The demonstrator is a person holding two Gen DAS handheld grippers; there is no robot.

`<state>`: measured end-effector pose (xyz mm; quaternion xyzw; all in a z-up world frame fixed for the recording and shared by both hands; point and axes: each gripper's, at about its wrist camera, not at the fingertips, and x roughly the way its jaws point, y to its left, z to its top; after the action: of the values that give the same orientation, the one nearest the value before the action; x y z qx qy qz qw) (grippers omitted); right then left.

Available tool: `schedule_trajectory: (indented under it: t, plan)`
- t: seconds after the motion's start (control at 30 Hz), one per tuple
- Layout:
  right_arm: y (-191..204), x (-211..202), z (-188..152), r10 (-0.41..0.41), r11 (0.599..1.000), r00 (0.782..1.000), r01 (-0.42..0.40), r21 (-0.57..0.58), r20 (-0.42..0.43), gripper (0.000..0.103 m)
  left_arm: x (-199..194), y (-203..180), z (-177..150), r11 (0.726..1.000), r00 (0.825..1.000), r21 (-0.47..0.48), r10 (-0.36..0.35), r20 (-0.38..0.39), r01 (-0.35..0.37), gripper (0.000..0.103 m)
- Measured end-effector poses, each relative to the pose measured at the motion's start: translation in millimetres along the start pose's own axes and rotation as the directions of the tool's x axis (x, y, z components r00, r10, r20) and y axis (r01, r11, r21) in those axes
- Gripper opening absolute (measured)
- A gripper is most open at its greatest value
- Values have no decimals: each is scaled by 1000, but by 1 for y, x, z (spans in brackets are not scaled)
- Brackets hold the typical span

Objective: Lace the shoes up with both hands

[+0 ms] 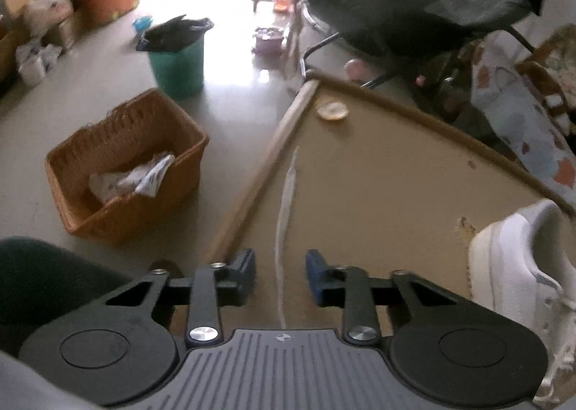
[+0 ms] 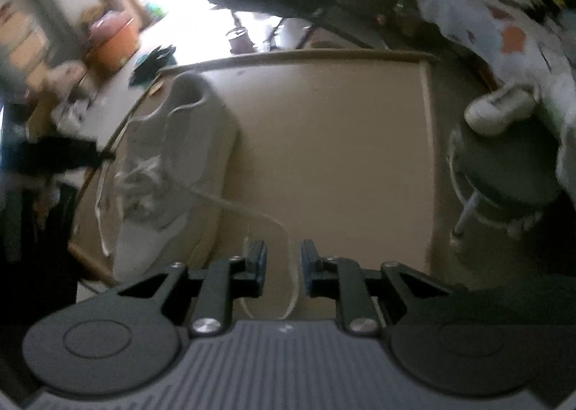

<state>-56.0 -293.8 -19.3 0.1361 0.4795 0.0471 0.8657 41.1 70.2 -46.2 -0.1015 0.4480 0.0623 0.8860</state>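
Closest up is the left gripper point(image 1: 280, 267), black ribbed plastic with blue pads, jaws spread and nothing pinched. A flat white lace point(image 1: 284, 230) runs straight down the gap between them, lying on the tan table point(image 1: 378, 186). It looks like it isn't touching either pad, but the blur makes that hard to call. The white shoe point(image 1: 522, 266), smooth and leather-looking, sits off to the right on the same table, near its edge.

The right gripper point(image 2: 283, 262) is the same deal: jaws apart, with a loop of lace point(image 2: 273, 222) curving between them from the shoe point(image 2: 180, 157), which lies on its side to the left.

The tabletop is matte, with a raised wooden rim. Past it the floor is pale and glossy, with a woven wicker basket point(image 1: 126, 165) holding crumpled paper, a green bin point(image 1: 178, 64) with a black bag, and a dark chair point(image 1: 414, 13).
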Motion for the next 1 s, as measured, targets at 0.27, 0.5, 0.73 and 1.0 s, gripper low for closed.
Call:
schedule_trajectory:
  t: [0.27, 0.5, 0.73, 1.0]
  plan:
    - [-12, -2, -2, 21, 995, 1000, -23, 98, 22, 20, 7, 0, -4, 998, 999, 43, -52, -1, 52, 3]
    - [-14, -10, -6, 57, 985, 995, -68, 158, 76, 28, -10, 5, -12, 990, 990, 5, -142, 23, 142, 2]
    - [-23, -21, -12, 117, 948, 985, -148, 283, 123, 35, -53, 7, -14, 957, 953, 5, -290, 88, 291, 2]
    - [-18, -30, -3, 197, 906, 963, -250, 341, 183, 36, -94, -6, -35, 874, 872, -24, -482, 84, 486, 2]
